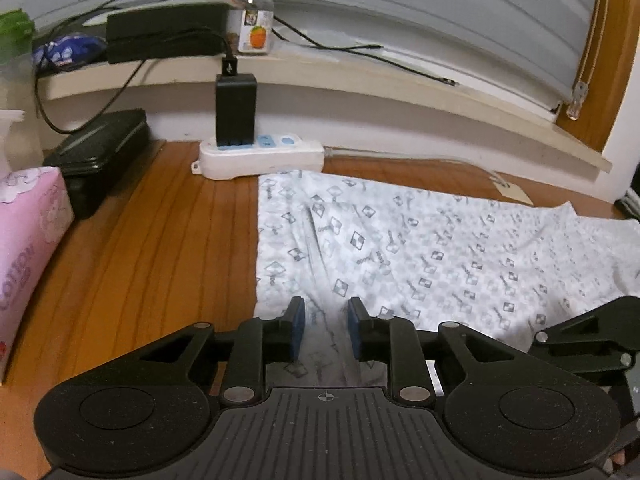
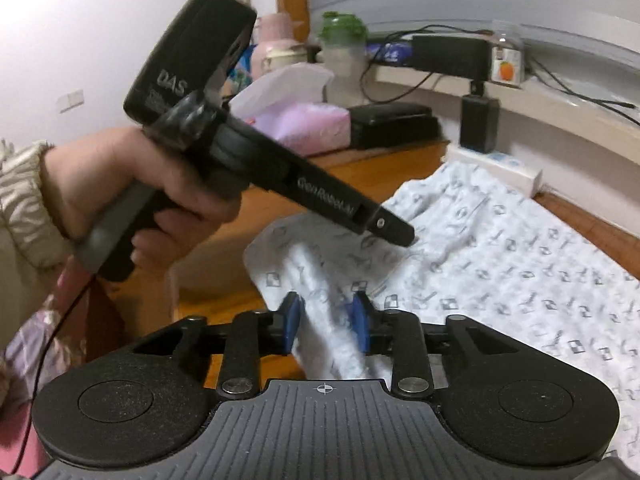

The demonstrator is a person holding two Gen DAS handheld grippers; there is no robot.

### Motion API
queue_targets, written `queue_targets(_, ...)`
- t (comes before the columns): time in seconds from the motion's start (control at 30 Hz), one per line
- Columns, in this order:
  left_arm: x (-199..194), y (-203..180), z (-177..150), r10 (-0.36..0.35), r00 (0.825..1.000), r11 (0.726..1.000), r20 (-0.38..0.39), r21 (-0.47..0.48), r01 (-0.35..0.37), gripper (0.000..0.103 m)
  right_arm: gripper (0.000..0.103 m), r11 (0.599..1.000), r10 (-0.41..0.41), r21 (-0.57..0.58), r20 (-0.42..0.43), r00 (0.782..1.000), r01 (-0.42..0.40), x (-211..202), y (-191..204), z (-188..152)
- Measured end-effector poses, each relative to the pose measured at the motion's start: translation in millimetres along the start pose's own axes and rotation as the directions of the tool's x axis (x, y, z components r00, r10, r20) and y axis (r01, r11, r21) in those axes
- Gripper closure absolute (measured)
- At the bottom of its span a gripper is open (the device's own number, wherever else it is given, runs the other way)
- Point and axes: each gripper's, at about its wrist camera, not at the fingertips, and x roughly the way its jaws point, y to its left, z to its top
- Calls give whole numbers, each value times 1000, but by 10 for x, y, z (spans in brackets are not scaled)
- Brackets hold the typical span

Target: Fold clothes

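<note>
A: The garment, white with a grey checked-diamond print, is being kept spread flat on the wooden table, just in front of the white power strip. How are the jaws being held?

B: On the left gripper, the blue pads are being held a little apart, with cloth seen between them; the near edge of the garment is lying in the gap, but no pressing on it is being shown. On the right gripper, a raised fold of the same cloth is being pinched between the blue pads.

A: And outward from there?

B: In the right wrist view, the left gripper is being gripped by a hand in a striped fleecy sleeve, its tip being held over the garment on the side away from the power strip.

A: What is being seen around the power strip?

B: A black adapter is being kept plugged into it. To its left a black case is lying, and nearer still a pink tissue pack. Above it, on the ledge, a clear jar with an orange label is standing among black cables.
</note>
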Motion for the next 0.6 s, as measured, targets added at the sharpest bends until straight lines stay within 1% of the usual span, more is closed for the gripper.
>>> queue_targets(0.07, -36, 6, 32, -5, 1000, 1000, 21, -14, 5, 67, 87, 1000, 3, 12, 39, 999, -3, -58, -7, -15)
queue_targets(0.13, -62, 14, 90, -19, 999, 999, 44, -37, 20, 65, 86, 999, 5, 45, 71, 997, -9, -109, -41, 7)
queue_targets(0.17, -57, 11, 131, -34, 998, 998, 53, -46, 36, 65, 86, 998, 9, 60, 79, 997, -14, -121, -55, 22)
queue_targets(0.23, 21, -28, 221, -39, 998, 998, 47, -38, 41, 65, 89, 998, 11, 66, 79, 997, -16, -103, -57, 46)
queue_targets(0.27, 78, -50, 266, -39, 998, 999, 39, -29, 40, 65, 93, 998, 9, 66, 80, 997, -14, -94, -54, 51)
queue_targets(0.4, 371, -122, 392, -34, 999, 999, -13, 0, 34, 65, 95, 997, -3, 78, 112, 994, -6, -117, -51, 26)
queue_targets(0.47, 469, -166, 426, -12, 1000, 1000, -25, 26, 12, 65, 95, 996, -8, 86, 136, 991, -4, -154, -54, 11)
queue_targets(0.57, 558, -246, 473, 21, 999, 997, -36, 74, -18, 65, 95, 997, -22, 81, 194, 981, 7, -256, -41, 1)
queue_targets(0.6, 577, -278, 484, 33, 998, 995, -44, 92, -29, 67, 95, 998, -22, 68, 191, 981, 9, -261, -27, 6)
